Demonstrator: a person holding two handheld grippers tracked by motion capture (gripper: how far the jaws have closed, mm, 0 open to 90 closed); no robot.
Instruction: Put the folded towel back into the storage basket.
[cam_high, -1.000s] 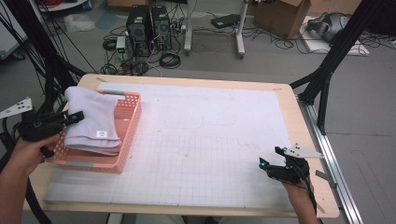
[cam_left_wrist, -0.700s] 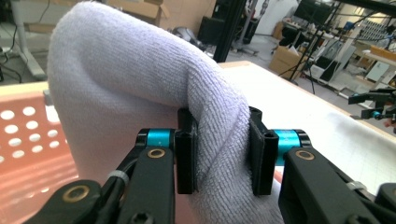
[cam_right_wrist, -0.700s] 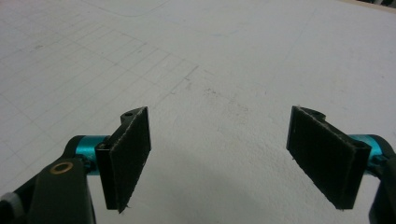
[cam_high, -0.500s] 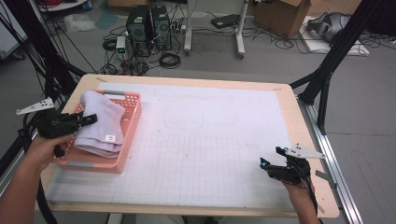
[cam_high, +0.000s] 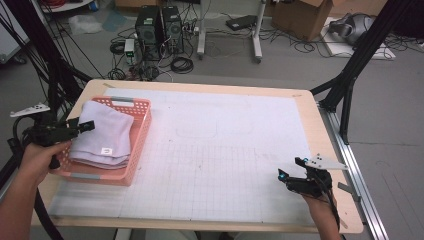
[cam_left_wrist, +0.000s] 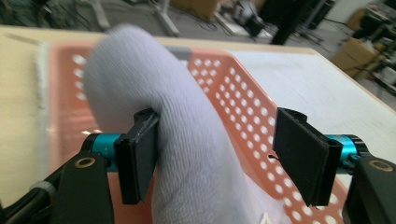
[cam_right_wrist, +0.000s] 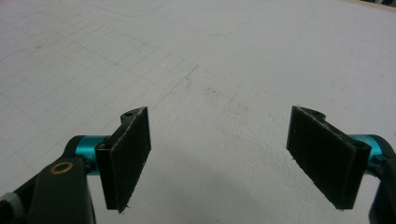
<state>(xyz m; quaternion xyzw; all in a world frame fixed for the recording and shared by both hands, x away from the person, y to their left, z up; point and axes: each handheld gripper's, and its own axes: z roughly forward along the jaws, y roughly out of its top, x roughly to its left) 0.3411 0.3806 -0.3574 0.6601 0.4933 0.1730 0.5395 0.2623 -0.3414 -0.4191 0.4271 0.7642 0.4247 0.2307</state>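
A folded pale lilac towel (cam_high: 105, 135) lies in the pink perforated basket (cam_high: 141, 135) at the table's left. My left gripper (cam_high: 85, 126) reaches over the basket's left rim at the towel's near edge. In the left gripper view it (cam_left_wrist: 217, 158) stands open around a rounded fold of the towel (cam_left_wrist: 177, 140). The fold touches the left pad (cam_left_wrist: 137, 154) and is clear of the right one, with the basket wall (cam_left_wrist: 243, 93) behind. My right gripper (cam_high: 290, 168) hovers low over the mat near the table's front right corner. It (cam_right_wrist: 229, 158) is open with nothing between its jaws.
A white gridded mat (cam_high: 225, 150) covers the wooden table (cam_high: 320, 130). Beyond the far edge, computer towers (cam_high: 160, 25), cables and cardboard boxes (cam_high: 300, 15) sit on the floor. Black frame legs (cam_high: 350, 80) stand at the right, and a metal rail (cam_high: 355, 170) runs along that side.
The towel came down from a raised bundle to lie flat in the basket. My left gripper moved back toward the basket's left rim with its jaws apart. The right gripper stayed put.
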